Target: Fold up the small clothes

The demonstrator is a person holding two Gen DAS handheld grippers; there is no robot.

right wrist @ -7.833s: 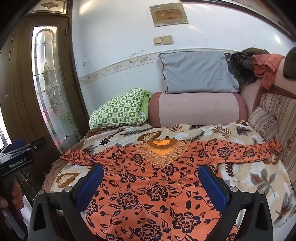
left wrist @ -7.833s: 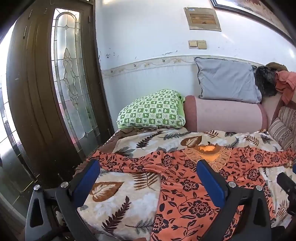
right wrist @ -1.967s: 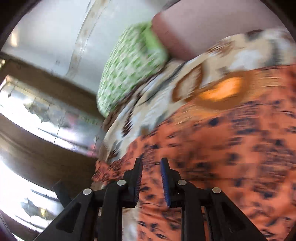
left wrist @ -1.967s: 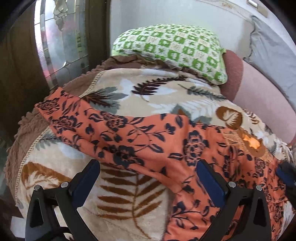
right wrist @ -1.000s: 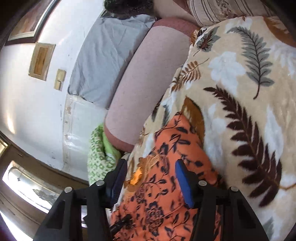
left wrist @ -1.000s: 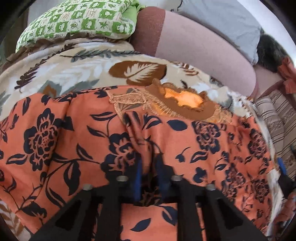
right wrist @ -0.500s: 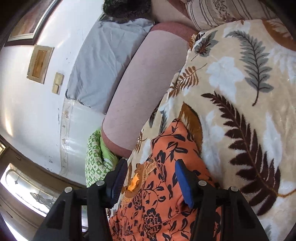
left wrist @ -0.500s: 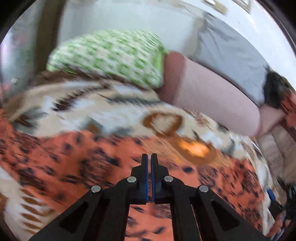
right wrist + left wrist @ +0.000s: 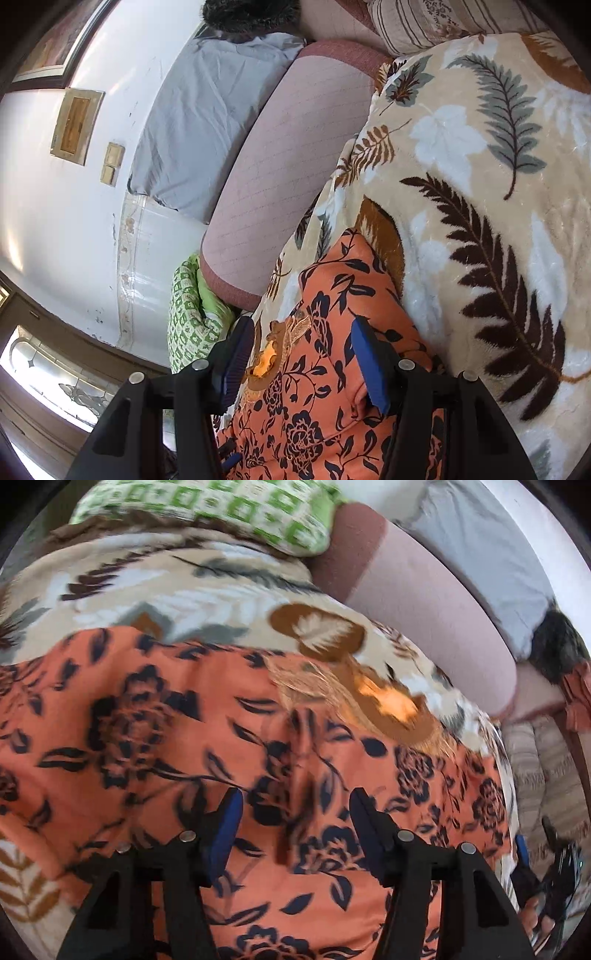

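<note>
An orange garment with black flowers lies on the leaf-print blanket. Its embroidered neckline points toward the pillows. In the left wrist view my left gripper is open, low over the garment's middle, with a fabric crease between its fingers. In the right wrist view the garment shows with a sleeve folded inward over its body. My right gripper is open just above that folded edge, holding nothing.
A pink bolster, a green checked pillow and a grey pillow line the far side. A striped cushion sits at the right. The blanket runs right of the garment. A white wall rises behind.
My left gripper was shut half a second ago and has opened over the garment. My right gripper stays open over the folded sleeve and has hardly moved.
</note>
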